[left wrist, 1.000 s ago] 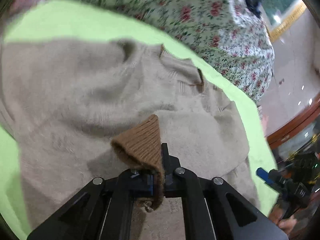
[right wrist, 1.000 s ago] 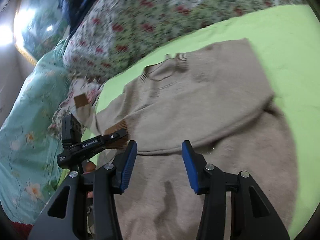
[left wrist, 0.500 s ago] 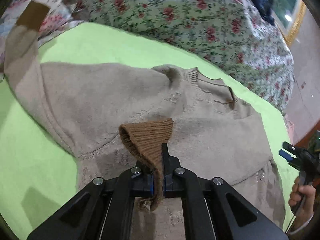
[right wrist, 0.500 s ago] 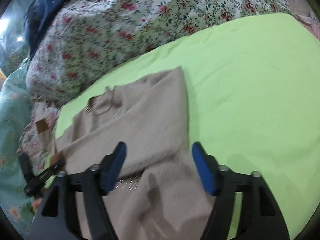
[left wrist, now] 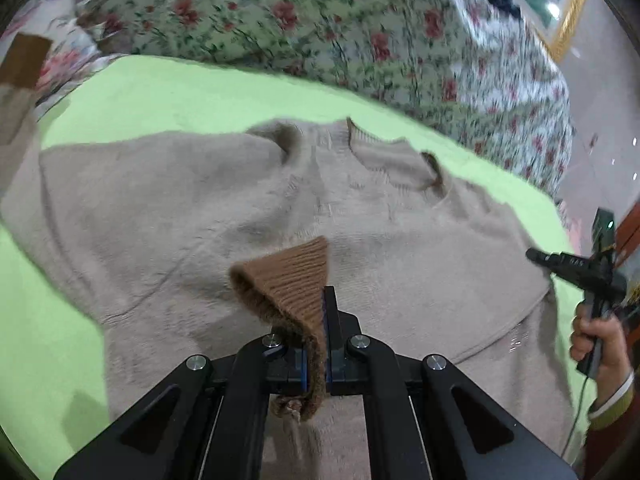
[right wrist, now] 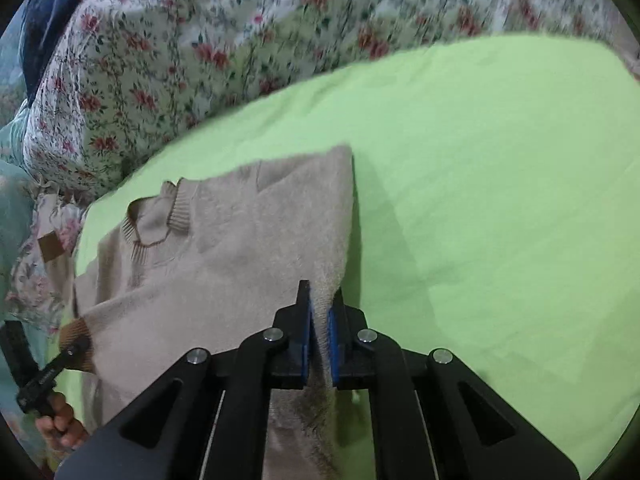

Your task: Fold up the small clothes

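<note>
A beige knit sweater (left wrist: pixel 200 208) lies face up on a green sheet (left wrist: pixel 140 92), neck toward the far side. My left gripper (left wrist: pixel 320 304) is shut on the brown ribbed cuff (left wrist: pixel 288 280) of one sleeve, which is held over the sweater's chest. In the right wrist view, the jaws of my right gripper (right wrist: pixel 320 300) are closing on the sweater (right wrist: pixel 240 248) at its right side edge, with the fabric pinched between the blue pads. The other sleeve's cuff (right wrist: pixel 50 246) lies off to the far left. Each gripper shows in the other's view: the right gripper (left wrist: pixel 576 264) and the left gripper (right wrist: pixel 68 354).
A floral quilt (left wrist: pixel 320 20) is heaped along the far side of the sheet, with a navy cloth (right wrist: pixel 52 0) on top and a teal quilt (right wrist: pixel 12 220) at the left. Bare green sheet (right wrist: pixel 480 160) stretches to the right of the sweater. A person's hand (left wrist: pixel 600 344) holds the right gripper.
My right gripper has moved from the sweater's middle to its right edge and closed on the fabric there. The left gripper kept its hold on the cuff.
</note>
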{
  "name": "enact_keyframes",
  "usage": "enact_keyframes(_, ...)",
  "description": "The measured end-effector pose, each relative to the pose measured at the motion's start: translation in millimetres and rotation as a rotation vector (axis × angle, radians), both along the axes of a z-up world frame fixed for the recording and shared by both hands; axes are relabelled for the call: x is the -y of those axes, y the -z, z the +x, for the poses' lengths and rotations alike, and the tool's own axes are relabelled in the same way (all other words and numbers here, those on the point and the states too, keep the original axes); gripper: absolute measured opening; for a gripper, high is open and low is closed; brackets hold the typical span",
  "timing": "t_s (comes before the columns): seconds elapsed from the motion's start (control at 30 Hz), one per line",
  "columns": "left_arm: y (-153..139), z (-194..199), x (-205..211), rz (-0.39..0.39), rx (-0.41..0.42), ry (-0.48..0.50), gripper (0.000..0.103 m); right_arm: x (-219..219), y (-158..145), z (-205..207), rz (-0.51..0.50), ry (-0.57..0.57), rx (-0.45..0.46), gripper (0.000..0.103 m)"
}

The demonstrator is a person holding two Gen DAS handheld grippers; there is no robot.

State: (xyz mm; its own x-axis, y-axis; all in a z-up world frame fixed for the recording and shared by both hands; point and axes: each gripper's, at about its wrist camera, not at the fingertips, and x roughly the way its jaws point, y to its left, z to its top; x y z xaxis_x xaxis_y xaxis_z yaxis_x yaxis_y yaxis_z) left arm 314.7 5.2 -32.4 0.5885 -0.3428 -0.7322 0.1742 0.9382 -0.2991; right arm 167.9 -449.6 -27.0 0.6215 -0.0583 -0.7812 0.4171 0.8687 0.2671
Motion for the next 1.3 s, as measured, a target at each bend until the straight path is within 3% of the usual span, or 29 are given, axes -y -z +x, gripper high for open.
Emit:
enact_keyframes(0.07,11.5,6.7,1.5,0.022,-0.031,-0.004,0.004,-0.9,13.9,5.6,-0.030,-0.002,-0.052,0.008)
enact_keyframes(0.13,18.7,11.3,-6.1,-0.009,-0.068,-0.014,0.004,-3.5,23.5,7.9,-0.056,0.011,-0.089,0.009)
enact_keyframes(0.2,15.7,10.4,-12.0,-0.032,-0.057,-0.008,0.004,-10.2,12.3,2.5,-0.147,0.074,-0.107,0.019)
enact_keyframes(0.27,14.1,9.9,-10.8,-0.024,-0.051,0.001,0.004,-26.8,-10.7,-10.1,-0.211,0.105,-0.052,0.019)
enact_keyframes(0.33,14.0,9.8,-8.4,-0.015,-0.051,0.002,0.004,-49.8,-21.3,-16.1,-0.169,0.018,0.031,0.020)
enact_keyframes(0.43,13.3,7.6,-8.5,-0.003,-0.050,0.002,0.004,-75.3,-2.3,-8.9,-0.124,-0.096,-0.028,0.030)
enact_keyframes(0.53,12.9,-1.2,-20.0,0.002,-0.058,-0.003,0.007,-61.2,26.6,-12.9,-0.156,-0.028,-0.141,0.029)
enact_keyframes(0.63,9.2,-14.9,-42.2,0.009,-0.057,-0.021,0.008,-46.6,16.5,-34.0,-0.073,0.040,-0.078,0.028)
enact_keyframes(0.7,2.8,-24.0,-65.1,0.014,-0.052,-0.064,0.008,-53.3,3.7,-43.0,-0.097,0.059,-0.058,0.031)
enact_keyframes(0.8,-9.8,-29.1,-99.2,0.009,-0.027,-0.132,0.008,-74.5,-8.9,-57.6,-0.022,0.003,0.021,0.043)
enact_keyframes(0.9,-23.3,-23.4,-135.4,0.011,-0.004,-0.214,0.019,-102.7,-12.4,-68.1,0.020,-0.062,0.049,0.045)
enact_keyframes(0.97,-29.3,-13.2,-156.4,0.031,0.004,-0.268,0.041,-122.9,-8.8,-72.0,0.069,-0.106,0.062,0.045)
enact_keyframes(1.07,-34.1,9.0,-181.8,0.059,0.012,-0.329,0.060,-151.5,-7.0,-74.1,0.125,-0.165,0.069,0.046)
enact_keyframes(1.2,-43.3,52.1,-212.2,0.115,0.017,-0.417,0.068,-177.8,-2.7,-79.4,0.151,-0.229,0.055,0.050)
enact_keyframes(1.27,-48.1,72.0,-227.8,0.141,0.021,-0.465,0.086,-183.2,0.1,-79.0,0.159,-0.240,0.040,0.052)
enact_keyframes(1.3,-47.3,78.4,-231.2,0.148,0.019,-0.476,0.086,-183.3,1.6,-79.7,0.168,-0.235,0.039,0.053)
